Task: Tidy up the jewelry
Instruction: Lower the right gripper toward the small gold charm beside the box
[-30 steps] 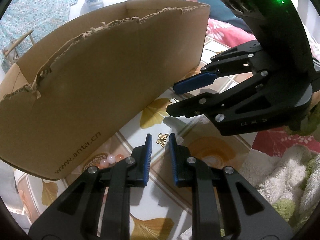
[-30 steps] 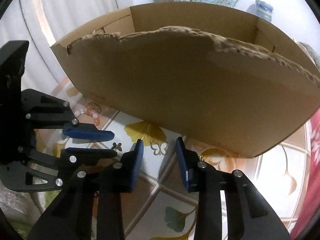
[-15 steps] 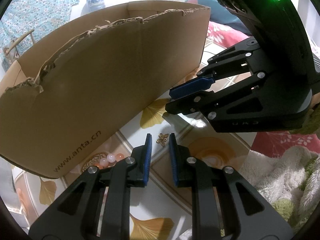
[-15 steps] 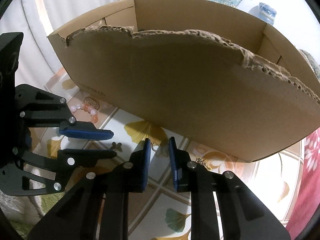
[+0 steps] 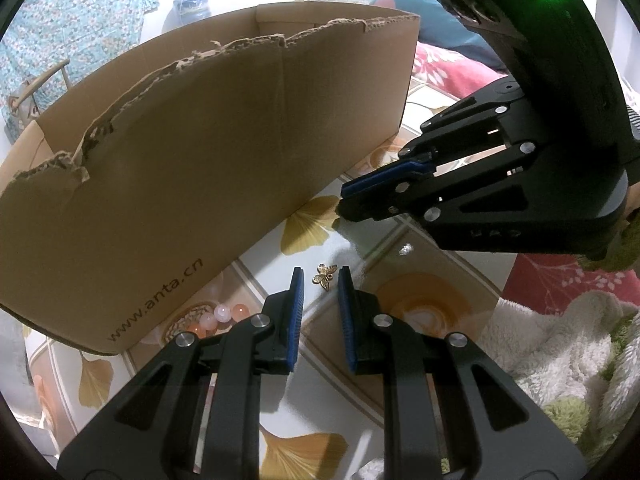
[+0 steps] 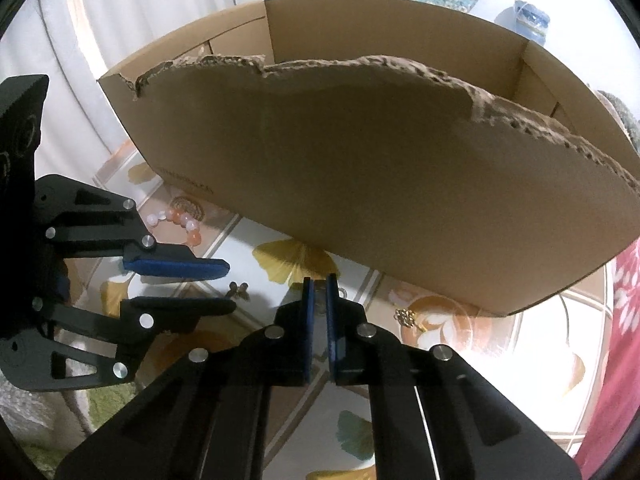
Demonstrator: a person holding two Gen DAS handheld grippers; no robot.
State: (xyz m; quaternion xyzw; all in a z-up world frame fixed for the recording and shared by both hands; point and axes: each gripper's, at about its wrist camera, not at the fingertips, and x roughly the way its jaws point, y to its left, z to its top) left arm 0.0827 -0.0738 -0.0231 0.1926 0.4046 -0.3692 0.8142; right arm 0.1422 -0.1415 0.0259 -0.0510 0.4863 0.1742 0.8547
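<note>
- The cardboard box [image 5: 224, 152] stands ahead of both tools, top open, its near wall torn ragged along the upper edge; what lies inside is hidden behind that wall.
- The left tool [image 5: 320, 276] sits low over the tabletop [image 5: 256, 264] with its blue pads [image 5: 297, 292] parted, and a small gold butterfly charm [image 5: 326, 276] lies on the cloth between the tips, touching neither.
- The right tool [image 6: 318, 286] has its pads nearly together around a small silvery piece [image 6: 320, 292] near the box's foot; whether it is truly pinched cannot be told.
- Beads in pink, orange and white [image 6: 180, 222] lie at the box's base, ahead-left of the left tool.
- A gold filigree piece [image 6: 406, 317] lies just right of the right tool's tip.
- A fluffy white and green towel [image 5: 560, 352] lies right of the left tool.
- Printed on the box wall: "www.anta.cn" [image 5: 156, 300].
</note>
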